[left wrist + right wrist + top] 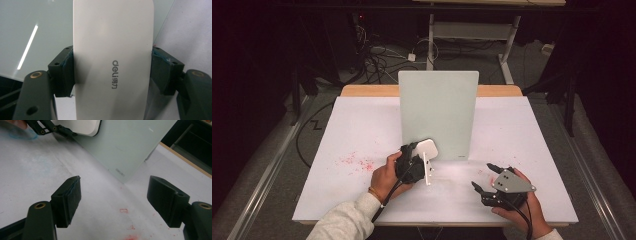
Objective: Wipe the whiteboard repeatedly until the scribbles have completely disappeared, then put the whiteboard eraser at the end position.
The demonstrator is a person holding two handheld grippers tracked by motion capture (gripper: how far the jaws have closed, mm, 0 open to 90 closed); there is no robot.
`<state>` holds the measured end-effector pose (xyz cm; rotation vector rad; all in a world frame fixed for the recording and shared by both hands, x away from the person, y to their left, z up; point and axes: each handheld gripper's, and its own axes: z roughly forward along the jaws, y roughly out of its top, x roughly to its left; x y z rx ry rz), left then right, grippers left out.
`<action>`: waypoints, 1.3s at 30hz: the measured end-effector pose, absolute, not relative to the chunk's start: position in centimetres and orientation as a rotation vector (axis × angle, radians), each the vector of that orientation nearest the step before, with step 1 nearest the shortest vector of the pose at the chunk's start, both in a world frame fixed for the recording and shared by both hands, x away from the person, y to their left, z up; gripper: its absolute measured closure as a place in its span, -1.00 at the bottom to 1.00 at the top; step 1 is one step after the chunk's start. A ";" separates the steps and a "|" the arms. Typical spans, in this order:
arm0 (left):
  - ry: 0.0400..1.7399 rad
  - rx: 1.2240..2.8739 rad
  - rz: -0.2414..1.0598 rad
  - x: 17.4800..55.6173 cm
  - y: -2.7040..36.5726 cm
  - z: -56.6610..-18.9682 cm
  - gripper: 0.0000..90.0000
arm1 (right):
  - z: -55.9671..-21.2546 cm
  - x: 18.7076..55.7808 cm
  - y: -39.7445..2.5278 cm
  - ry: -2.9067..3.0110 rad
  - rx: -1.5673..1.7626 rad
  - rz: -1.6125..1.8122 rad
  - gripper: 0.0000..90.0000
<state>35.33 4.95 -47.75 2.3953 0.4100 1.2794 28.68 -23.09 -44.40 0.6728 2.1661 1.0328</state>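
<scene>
A pale glass board (pixel 438 114) stands upright on the white table (pixel 352 130), leaning back slightly. My left gripper (pixel 417 155) is shut on a white board eraser (pixel 427 149), holding it close against the board's lower left corner. In the left gripper view the eraser (pixel 113 57) bears a grey "deli" mark and sits clamped between both pads, with the board (pixel 35 30) right behind it. My right gripper (pixel 484 179) rests low at the table's front right, open and holding nothing. Its pads (pixel 72 195) stand wide apart over bare table, and the board (pixel 125 145) rises beyond them.
Red marker smudges (pixel 356 161) speckle the table left of the board, and more red marks (pixel 125 211) lie before the right gripper. A wooden strip (pixel 367 90) edges the table's far side. Cables (pixel 377 57) and a desk frame (pixel 472 35) occupy the floor behind.
</scene>
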 end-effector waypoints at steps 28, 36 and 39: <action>0.321 2.431 0.731 34.1 9.1 -41.4 -0.35 | -44.1 29.0 -23.9 2.129 0.712 1.036 -0.37; 0.216 2.516 0.471 33.7 8.5 -41.6 -0.35 | -43.9 29.1 -24.0 2.126 0.718 1.048 -0.37; 0.180 2.552 0.398 33.5 7.9 -42.1 -0.35 | -44.0 29.0 -23.9 2.133 0.708 1.044 -0.37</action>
